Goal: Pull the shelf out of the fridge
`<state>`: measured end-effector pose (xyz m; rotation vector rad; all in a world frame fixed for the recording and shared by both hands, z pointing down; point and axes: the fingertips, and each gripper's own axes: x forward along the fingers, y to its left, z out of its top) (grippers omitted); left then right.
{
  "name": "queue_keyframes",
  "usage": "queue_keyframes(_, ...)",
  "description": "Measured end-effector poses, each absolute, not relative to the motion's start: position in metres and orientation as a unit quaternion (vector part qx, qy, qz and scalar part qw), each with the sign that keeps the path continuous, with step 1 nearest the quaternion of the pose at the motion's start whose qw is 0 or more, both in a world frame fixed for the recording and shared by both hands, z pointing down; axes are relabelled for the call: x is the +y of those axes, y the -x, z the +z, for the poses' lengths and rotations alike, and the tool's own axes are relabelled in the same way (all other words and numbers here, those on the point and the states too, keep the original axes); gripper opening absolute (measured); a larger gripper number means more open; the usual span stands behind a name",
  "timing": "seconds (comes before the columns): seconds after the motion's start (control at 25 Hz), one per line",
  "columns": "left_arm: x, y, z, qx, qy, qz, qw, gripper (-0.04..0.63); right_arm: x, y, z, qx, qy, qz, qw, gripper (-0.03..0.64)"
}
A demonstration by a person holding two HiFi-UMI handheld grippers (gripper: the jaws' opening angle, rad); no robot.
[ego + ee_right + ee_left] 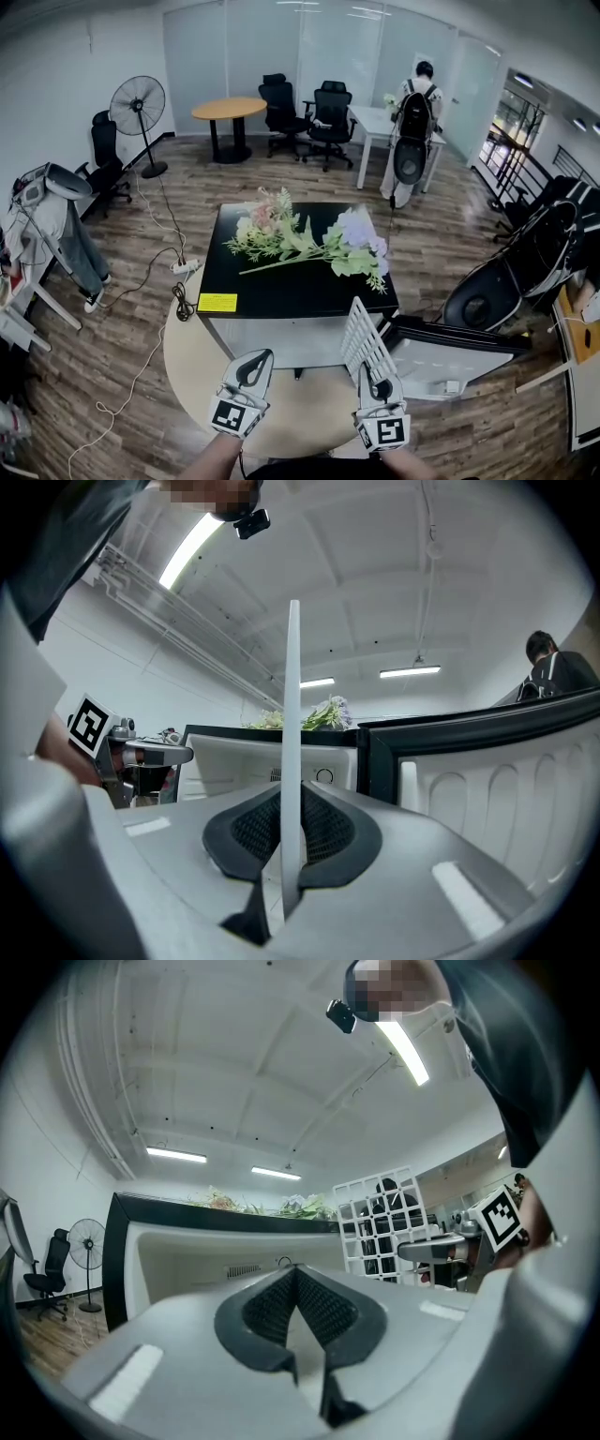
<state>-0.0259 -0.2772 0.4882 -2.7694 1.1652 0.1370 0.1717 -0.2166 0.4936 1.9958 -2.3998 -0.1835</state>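
- At 5 o'clock in the head view: right gripper [366, 373], jaws pinching the lower edge of the white wire shelf [364, 337].
- Shelf wholly outside the fridge [291, 286], standing nearly upright with a slight tilt, at the cabinet's front right corner, between the cabinet and the open door [450, 352].
- In the right gripper view, shown edge-on as a thin white strip rising toward 12 o'clock from between the ribbed pads, both pads pressed against it.
- At 7 o'clock in the head view: left gripper [251, 367], jaws pressed together at the tips with nothing between them, just in front of the fridge's open front and apart from the shelf.
- In the left gripper view, white fridge cavity straight ahead, shelf grid at 2 o'clock, right gripper's marker cube farther round at 3 o'clock.
- Fridge black on top, white inside, standing on a round beige surface [197, 375]; door swung out toward 3 o'clock.
- Across the fridge top, a bunch of flowers [309, 239], stems toward 8 o'clock and pale blooms toward 3 o'clock; yellow label [217, 303] at the top's 7 o'clock corner.
- On the wood floor at 9 o'clock of the fridge, a power strip [186, 266] with trailing cable.
- Farther back: standing fan [138, 108] at 10 o'clock, round wooden table [230, 110] at 11 o'clock, office chairs [305, 111] at 12 o'clock, a person [412, 141] with a backpack at 1 o'clock.
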Motion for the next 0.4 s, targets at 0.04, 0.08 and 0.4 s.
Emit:
queue_keyframes(0.04, -0.2772, 0.0255, 0.4881, 0.386, 0.919, 0.045, 0.067, 0.0, -0.2165, -0.172, 0.4932, -0.767, -0.638, -0.059, 0.007, 0.035)
queue_keyframes(0.08, -0.2773, 0.0254, 0.4881, 0.386, 0.919, 0.045, 0.066, 0.0, -0.2164, -0.1722, 0.4933, -0.767, -0.639, -0.059, 0.007, 0.035)
queue_keyframes(0.4, -0.2777, 0.0262, 0.4909, 0.388, 0.919, 0.041, 0.062, 0.0, -0.2151, -0.1707, 0.4958, -0.767, -0.639, -0.053, 0.004, 0.035)
